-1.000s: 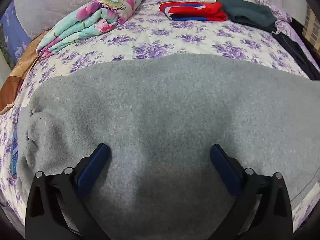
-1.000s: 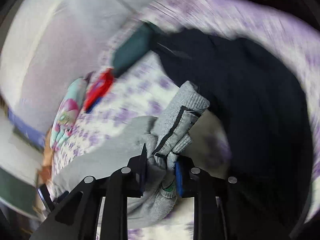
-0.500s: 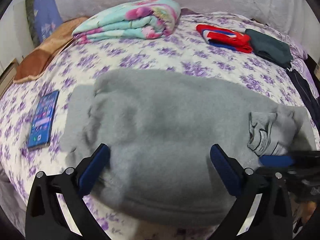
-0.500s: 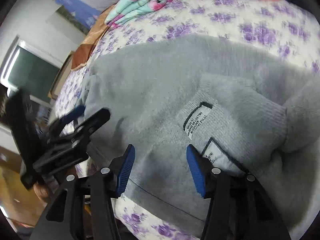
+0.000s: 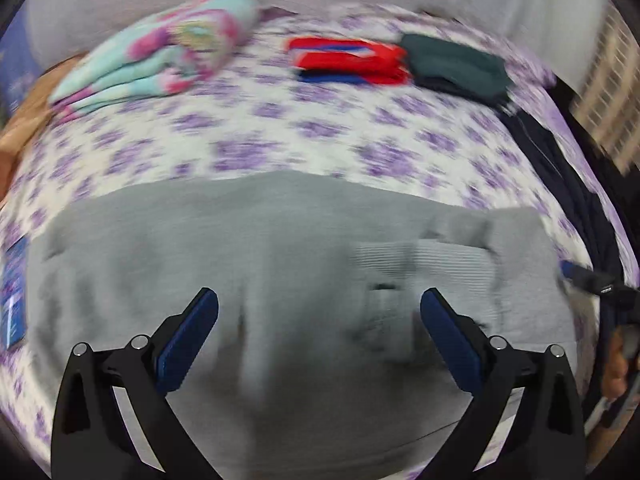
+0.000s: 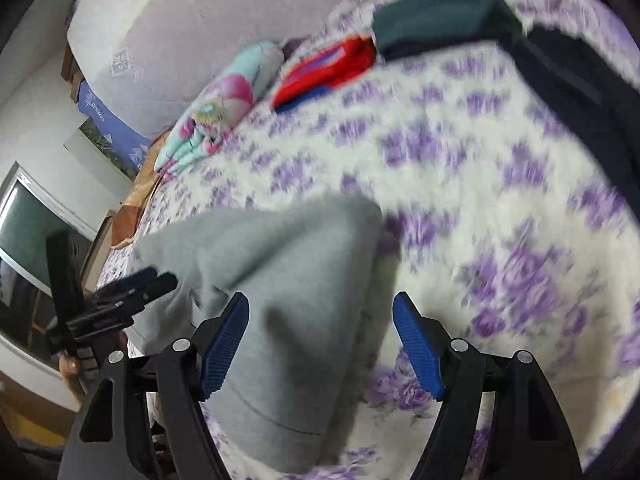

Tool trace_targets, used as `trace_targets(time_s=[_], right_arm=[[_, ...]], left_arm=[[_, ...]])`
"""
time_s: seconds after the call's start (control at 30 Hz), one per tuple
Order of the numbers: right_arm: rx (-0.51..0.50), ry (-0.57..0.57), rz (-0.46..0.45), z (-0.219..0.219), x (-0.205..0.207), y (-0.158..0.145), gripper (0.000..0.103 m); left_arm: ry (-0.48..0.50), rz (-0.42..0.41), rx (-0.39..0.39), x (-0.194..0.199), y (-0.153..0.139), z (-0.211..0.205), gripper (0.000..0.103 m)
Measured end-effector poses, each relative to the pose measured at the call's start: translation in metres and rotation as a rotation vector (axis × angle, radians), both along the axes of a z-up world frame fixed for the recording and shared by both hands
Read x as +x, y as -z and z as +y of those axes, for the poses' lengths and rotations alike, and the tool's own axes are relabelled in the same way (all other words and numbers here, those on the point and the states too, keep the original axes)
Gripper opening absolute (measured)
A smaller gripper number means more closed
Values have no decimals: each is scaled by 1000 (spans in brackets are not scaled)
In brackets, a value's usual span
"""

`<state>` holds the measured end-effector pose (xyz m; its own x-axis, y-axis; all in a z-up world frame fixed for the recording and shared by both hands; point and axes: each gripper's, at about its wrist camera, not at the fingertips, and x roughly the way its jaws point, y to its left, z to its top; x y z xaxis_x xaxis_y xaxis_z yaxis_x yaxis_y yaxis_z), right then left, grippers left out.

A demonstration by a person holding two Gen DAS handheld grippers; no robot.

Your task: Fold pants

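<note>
Grey fleece pants lie flat across the near part of a bed with a purple-flowered sheet. Their ribbed waistband is folded over at the right end. My left gripper is open and empty, hovering over the middle of the pants. My right gripper is open and empty over the right end of the pants. The left gripper also shows at the left of the right wrist view. Both views are blurred.
At the far side of the bed lie a folded floral blanket, a folded red and blue garment and a folded dark green garment. A dark garment lies along the right edge. A phone lies at the left.
My right gripper let go of the waistband, opened wide and moved off to the right end of the pants. The left gripper moved in lower over the pants.
</note>
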<state>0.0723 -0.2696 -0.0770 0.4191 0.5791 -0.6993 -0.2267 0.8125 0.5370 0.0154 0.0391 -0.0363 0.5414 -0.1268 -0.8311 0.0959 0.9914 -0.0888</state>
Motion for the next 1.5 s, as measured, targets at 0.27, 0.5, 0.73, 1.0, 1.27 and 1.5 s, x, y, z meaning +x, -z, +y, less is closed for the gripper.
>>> trace_targets(time_s=[0.27, 0.5, 0.73, 1.0, 1.27, 1.5], right_arm=[[11, -87, -17, 9, -9, 16, 77], [18, -123, -35, 13, -8, 19, 84], [0, -123, -51, 17, -10, 19, 86], [-5, -98, -54, 17, -13, 11, 86], [-94, -120, -68, 49, -7, 14, 87], [-232, -131, -103, 66, -5, 3, 94]], left_arm=[[42, 174, -155, 29, 33, -34, 97], [81, 201, -300, 25, 29, -31, 61], [69, 208, -396, 24, 29, -34, 79], [63, 115, -336, 13, 7, -32, 19], [-10, 63, -227, -1, 5, -1, 26], [-63, 71, -183, 4, 32, 18, 61]])
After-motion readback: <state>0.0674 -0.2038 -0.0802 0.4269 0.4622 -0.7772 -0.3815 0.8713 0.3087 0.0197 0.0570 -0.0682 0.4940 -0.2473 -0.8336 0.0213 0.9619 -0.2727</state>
